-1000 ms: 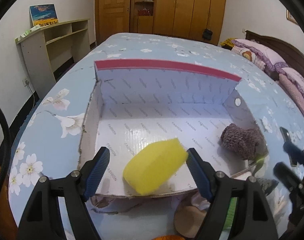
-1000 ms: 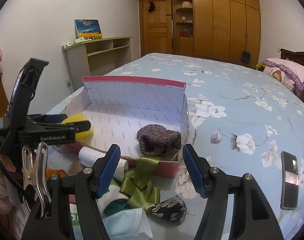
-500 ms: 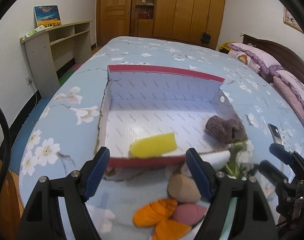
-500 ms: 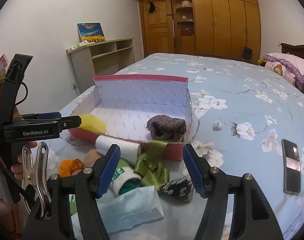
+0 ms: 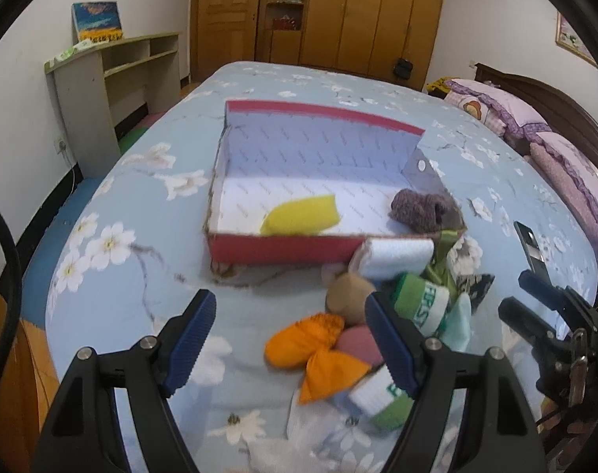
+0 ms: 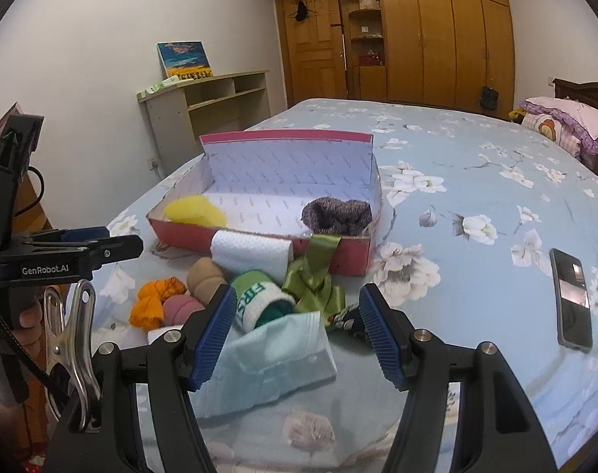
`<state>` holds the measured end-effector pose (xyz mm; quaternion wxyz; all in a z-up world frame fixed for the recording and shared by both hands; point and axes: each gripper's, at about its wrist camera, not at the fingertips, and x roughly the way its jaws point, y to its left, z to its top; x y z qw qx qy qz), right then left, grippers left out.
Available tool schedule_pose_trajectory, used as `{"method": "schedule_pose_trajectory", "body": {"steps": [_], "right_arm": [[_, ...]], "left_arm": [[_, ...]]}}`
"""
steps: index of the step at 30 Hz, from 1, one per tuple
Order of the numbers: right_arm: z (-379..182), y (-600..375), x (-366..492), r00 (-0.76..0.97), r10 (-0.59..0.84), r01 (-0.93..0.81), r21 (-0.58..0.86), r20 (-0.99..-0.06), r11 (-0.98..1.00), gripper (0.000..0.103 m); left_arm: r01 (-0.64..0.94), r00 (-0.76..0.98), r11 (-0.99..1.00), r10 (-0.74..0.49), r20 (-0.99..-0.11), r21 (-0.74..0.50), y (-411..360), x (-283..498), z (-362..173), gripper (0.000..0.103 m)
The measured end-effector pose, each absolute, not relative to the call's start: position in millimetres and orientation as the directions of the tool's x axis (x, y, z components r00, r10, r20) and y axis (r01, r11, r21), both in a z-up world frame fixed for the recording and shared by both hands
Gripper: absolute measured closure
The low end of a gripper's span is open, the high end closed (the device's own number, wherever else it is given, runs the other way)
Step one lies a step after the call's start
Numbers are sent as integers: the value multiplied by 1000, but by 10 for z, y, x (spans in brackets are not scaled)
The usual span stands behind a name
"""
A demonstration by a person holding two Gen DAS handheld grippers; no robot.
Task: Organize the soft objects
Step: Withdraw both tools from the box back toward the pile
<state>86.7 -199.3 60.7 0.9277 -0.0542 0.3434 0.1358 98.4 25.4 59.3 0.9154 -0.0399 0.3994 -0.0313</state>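
A red cardboard box (image 5: 283, 249) (image 6: 350, 260) with a white lining lies on the bed. Inside it rest a yellow sponge (image 5: 303, 216) (image 6: 194, 209) and a brown knitted piece (image 5: 423, 208) (image 6: 338, 215). In front of the box lies a heap: a white roll (image 5: 397, 257) (image 6: 251, 255), a tan soft ball (image 5: 348, 295) (image 6: 206, 274), an orange cloth (image 5: 318, 347) (image 6: 153, 299), a pink pad (image 5: 358, 349) (image 6: 181, 307), a green-and-white sock (image 5: 425, 307) (image 6: 259, 299), a green ribbon (image 6: 314, 280) and a pale folded cloth (image 6: 275, 358). My left gripper (image 5: 289, 345) hangs open and empty before the heap. My right gripper (image 6: 297, 335) is open over the pale cloth.
A black phone (image 6: 571, 295) (image 5: 529, 244) lies on the floral sheet (image 6: 476, 205) to the right. Pink pillows (image 5: 535, 134) sit at the headboard. A shelf unit (image 6: 204, 114) stands by the left wall, wooden wardrobes (image 6: 417, 31) behind. A hand (image 6: 27, 319) holds the left gripper's handle.
The left gripper has pulled back from the box, leaving the yellow sponge inside it; the heap has come into its view. The right gripper has also drawn back a little.
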Motion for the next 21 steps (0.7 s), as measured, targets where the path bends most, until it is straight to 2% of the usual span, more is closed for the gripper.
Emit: {"method": "schedule_pose_trajectory", "body": {"steps": [21], "right_arm": [[390,-2085,543,692,182,-248,6,-698,969,37]], "left_arm": [[61,606,992,-122,-786,-107,265,478,158,21]]}}
